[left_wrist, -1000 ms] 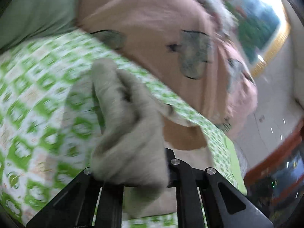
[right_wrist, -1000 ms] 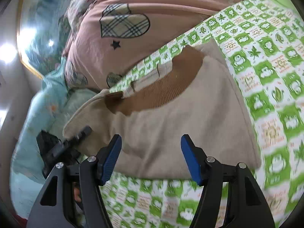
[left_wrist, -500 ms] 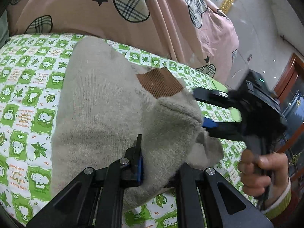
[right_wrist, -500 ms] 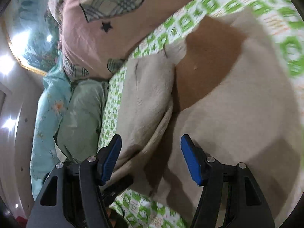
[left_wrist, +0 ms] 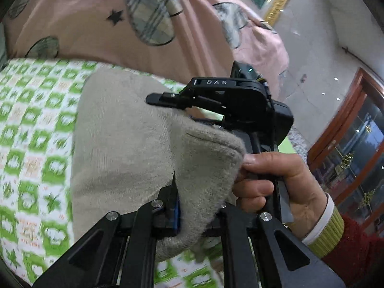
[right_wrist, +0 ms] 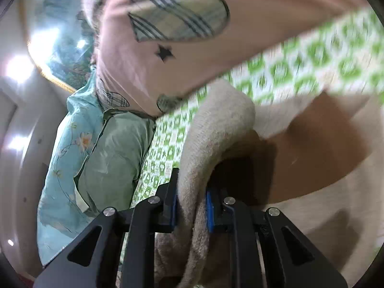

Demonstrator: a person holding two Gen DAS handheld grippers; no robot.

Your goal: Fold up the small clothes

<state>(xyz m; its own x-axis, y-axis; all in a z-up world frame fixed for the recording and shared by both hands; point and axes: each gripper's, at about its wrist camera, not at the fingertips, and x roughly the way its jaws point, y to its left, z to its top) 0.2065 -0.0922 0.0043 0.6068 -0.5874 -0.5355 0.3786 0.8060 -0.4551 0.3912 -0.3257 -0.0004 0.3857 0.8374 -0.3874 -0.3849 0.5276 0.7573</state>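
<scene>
Mid-fold: the left tool (left_wrist: 192, 211) is clamped on a bunched edge of the beige knit garment (left_wrist: 120, 144) on the bed's green-checked sheet (left_wrist: 31, 129), the right tool (right_wrist: 192, 208) is closing on a raised fold between its pads, so next both should carry it across and lay it flat.

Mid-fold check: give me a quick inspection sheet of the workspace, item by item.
Surface: green-and-white checked sheet, blurred in both views.
Job's things: beige knit garment with a brown patch, lying on the sheet, one edge lifted.
Clutter: pink blanket with plaid hearts behind the garment; green pillow and a blue floral cloth beside it.
Grippers: left gripper shut on a fold of the garment; right gripper closing, garment edge between its fingers, held by a hand.
Cables: nothing seen.
Surroundings: gold-framed picture, wooden cabinet.
</scene>
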